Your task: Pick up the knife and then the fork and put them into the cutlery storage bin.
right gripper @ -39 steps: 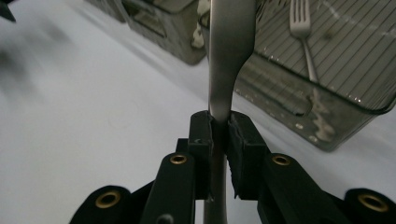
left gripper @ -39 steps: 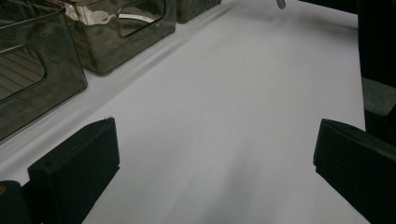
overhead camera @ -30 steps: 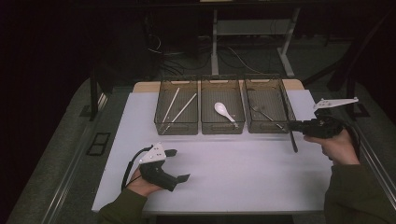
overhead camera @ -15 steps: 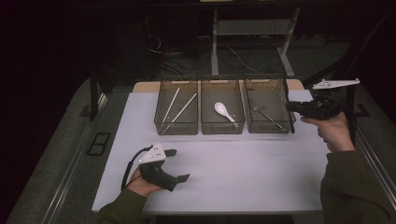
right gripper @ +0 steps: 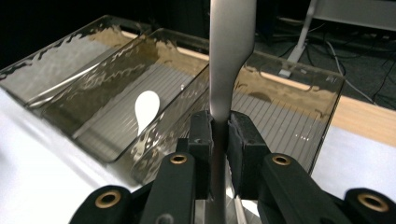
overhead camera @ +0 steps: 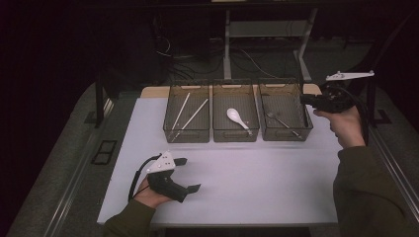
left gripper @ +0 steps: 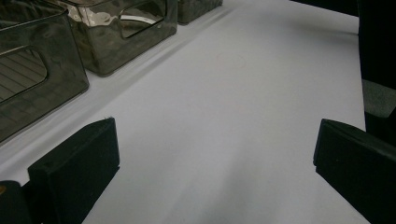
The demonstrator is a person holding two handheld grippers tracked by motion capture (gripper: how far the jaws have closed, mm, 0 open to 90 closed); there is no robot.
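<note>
Clamping a metal utensil over right bin's rim, right gripper, left gripper wide open, empty, above bare mat.

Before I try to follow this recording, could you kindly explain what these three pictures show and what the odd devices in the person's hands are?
There is no robot here: a person holds a hand-held two-jaw gripper in each hand.

The high view looks down on a white table. Three dark see-through bins stand in a row: the left bin holds two pale sticks, the middle bin a white spoon, the right bin a metal utensil.

The other two pictures come from cameras riding on the grippers. The left gripper is open, low over bare table. The right gripper, beside the right bin, is shut on a flat metal handle; its far end is out of frame.
</note>
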